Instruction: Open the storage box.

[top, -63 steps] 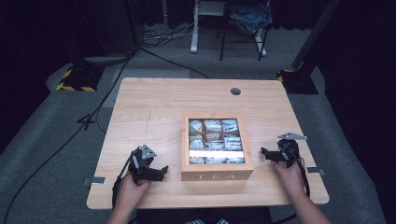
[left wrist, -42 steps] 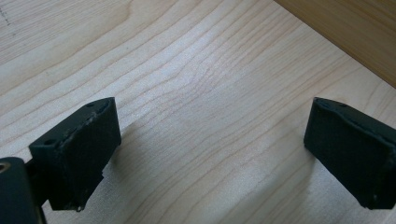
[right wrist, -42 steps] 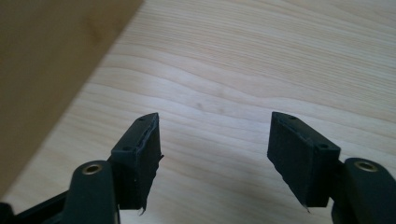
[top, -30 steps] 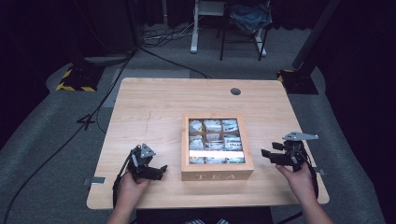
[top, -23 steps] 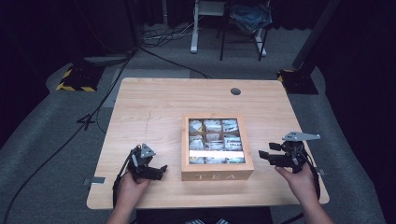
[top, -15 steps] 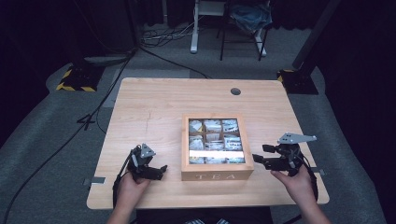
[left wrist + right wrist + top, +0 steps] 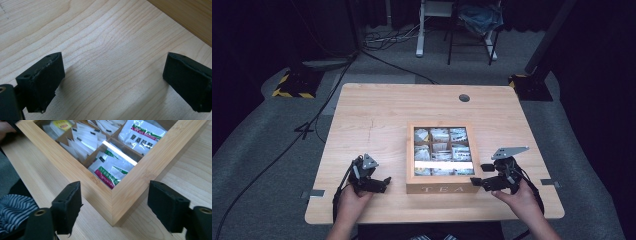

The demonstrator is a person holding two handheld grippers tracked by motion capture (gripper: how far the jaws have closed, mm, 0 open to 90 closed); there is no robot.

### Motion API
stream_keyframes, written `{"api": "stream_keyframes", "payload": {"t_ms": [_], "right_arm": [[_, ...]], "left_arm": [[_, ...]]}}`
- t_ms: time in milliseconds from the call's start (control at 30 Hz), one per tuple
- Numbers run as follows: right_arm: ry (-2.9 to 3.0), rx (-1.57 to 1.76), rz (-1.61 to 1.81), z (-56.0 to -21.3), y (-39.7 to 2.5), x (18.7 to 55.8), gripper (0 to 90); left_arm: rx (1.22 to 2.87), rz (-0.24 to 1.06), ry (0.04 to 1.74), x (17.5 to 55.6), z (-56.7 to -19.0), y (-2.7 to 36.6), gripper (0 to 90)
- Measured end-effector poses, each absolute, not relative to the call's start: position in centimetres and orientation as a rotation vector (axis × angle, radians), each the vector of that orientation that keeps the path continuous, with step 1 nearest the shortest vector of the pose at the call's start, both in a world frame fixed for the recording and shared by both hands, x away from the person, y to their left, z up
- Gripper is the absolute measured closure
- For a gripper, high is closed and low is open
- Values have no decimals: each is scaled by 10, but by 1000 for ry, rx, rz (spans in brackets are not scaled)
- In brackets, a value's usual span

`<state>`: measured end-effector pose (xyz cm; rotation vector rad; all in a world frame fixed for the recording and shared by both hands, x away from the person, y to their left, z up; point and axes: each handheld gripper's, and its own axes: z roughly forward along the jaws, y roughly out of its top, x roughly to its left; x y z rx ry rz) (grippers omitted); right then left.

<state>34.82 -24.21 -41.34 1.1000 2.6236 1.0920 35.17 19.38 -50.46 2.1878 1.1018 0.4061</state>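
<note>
The right gripper (image 7: 480,175) has slid in from the table's right edge toward the tea box (image 7: 442,187) and now sits at its near right corner, jaws spread wide either side of that corner without touching it. The left gripper (image 7: 385,182) hasn't moved; it rests on the table (image 7: 377,110) left of the box, jaws apart over bare wood. One box, lid with a glass pane, sits right of the table's centre near the front edge. Nine compartments show through the pane, each holding sachets (image 7: 110,168). Two grippers, two hands.

Wooden table (image 7: 377,115) bearing tea box (image 7: 442,189)
</note>
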Motion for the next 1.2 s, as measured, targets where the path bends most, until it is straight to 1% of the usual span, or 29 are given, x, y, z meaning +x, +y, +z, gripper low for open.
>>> {"api": "stream_keyframes", "payload": {"t_ms": [167, 200, 267, 367, 467, 900, 967, 1000, 1200], "right_arm": [[2649, 1102, 1032, -417, -239, 349, 244], [2671, 1098, 1019, -420, -238, 350, 214], [2689, 1086, 998, -421, -236, 350, 199], [2702, 1065, 972, -422, -234, 350, 205], [2702, 1036, 877, -427, -228, 348, 209], [2707, 1053, 820, -420, -228, 345, 313], [2678, 1015, 816, -415, -226, 340, 364], [2673, 1028, 827, -412, -227, 340, 375], [2659, 1054, 890, -405, -232, 339, 402]], "left_arm": [[2188, 406, 1102, 352, -505, 194, 44], [2188, 408, 1101, 352, -505, 194, 44], [2188, 408, 1100, 352, -505, 194, 44], [2188, 408, 1101, 352, -505, 194, 44], [2188, 408, 1101, 352, -505, 194, 44], [2188, 408, 1101, 352, -505, 194, 44], [2186, 410, 1101, 352, -505, 194, 45], [2187, 406, 1103, 352, -505, 194, 45], [2186, 406, 1104, 352, -505, 194, 45]]}}
